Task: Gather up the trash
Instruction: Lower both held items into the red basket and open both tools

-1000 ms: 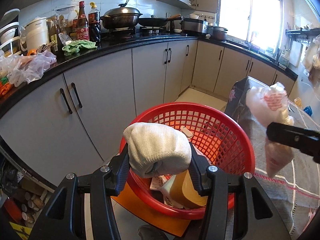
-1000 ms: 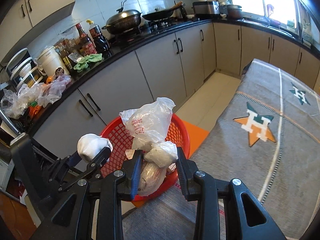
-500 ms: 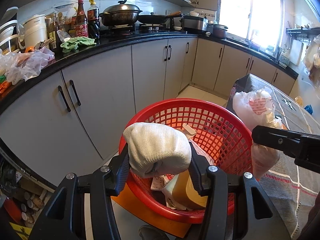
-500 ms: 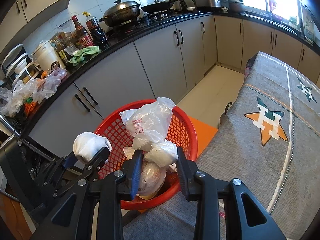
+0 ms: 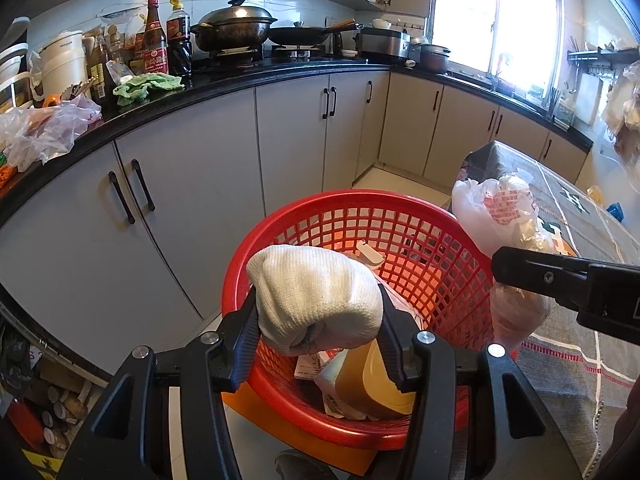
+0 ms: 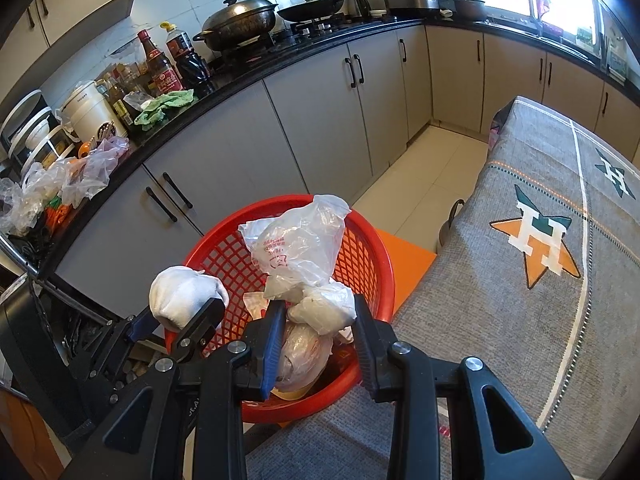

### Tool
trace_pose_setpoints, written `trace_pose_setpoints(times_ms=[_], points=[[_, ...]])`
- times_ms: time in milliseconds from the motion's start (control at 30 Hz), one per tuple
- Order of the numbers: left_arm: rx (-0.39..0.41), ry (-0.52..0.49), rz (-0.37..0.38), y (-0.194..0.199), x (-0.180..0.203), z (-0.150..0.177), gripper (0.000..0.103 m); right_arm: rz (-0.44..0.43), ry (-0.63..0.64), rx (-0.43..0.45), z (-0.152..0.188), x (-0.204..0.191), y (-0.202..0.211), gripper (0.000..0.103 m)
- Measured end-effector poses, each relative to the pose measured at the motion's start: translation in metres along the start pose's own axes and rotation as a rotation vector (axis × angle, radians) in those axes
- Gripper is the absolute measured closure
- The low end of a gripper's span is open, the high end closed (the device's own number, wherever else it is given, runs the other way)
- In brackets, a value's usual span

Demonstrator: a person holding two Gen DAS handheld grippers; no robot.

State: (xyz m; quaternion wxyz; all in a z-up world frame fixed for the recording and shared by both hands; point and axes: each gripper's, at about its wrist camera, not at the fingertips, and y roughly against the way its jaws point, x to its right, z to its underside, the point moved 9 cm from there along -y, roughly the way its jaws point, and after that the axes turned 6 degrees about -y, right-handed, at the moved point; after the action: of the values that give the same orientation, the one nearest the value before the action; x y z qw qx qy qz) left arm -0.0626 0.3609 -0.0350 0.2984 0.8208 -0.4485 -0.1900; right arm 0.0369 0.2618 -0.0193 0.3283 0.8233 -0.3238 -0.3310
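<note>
A long black counter (image 5: 224,80) curves over flat grey cabinet doors (image 5: 192,208) with slim black handles. A woven grey tablecloth (image 6: 520,280) printed with an orange star covers the table beside a round red plastic basket (image 5: 360,216), whose lattice wall is open mesh and which already contains paper scraps and a tan carton. A crinkled, translucent plastic bag (image 6: 300,248) with red print is knotted at its neck. A rolled white knit cloth (image 5: 316,300) forms a soft, ribbed lump. The left gripper (image 5: 316,332) is partly closed, clamping that cloth above the basket's near rim. The right gripper (image 6: 320,320) pinches the bag's knot over the basket, its bulging lower part hanging inside.
</note>
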Motion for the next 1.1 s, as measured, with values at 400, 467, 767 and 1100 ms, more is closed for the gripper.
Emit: trace_pose_setpoints(times_ms=[400,467,767,1100], points=[[-0.004,0.002,-0.001,-0.0020,-0.0004,0.0009,0.052,0.001,-0.005,-0.004,0.0005,0.0020,-0.0031,0.067],[-0.004,0.002,-0.001,-0.0023,-0.0002,0.0008,0.052,0.001,-0.006,-0.005,0.0010,0.0018,-0.0034,0.067],[-0.006,-0.001,0.001,-0.0044,-0.0004,0.0036,0.051,-0.002,-0.021,-0.009,0.0021,0.0028,-0.0045,0.067],[-0.010,0.000,0.000,-0.0044,0.0002,0.0043,0.048,-0.014,-0.032,-0.017,0.0037,0.0033,-0.0049,0.055]])
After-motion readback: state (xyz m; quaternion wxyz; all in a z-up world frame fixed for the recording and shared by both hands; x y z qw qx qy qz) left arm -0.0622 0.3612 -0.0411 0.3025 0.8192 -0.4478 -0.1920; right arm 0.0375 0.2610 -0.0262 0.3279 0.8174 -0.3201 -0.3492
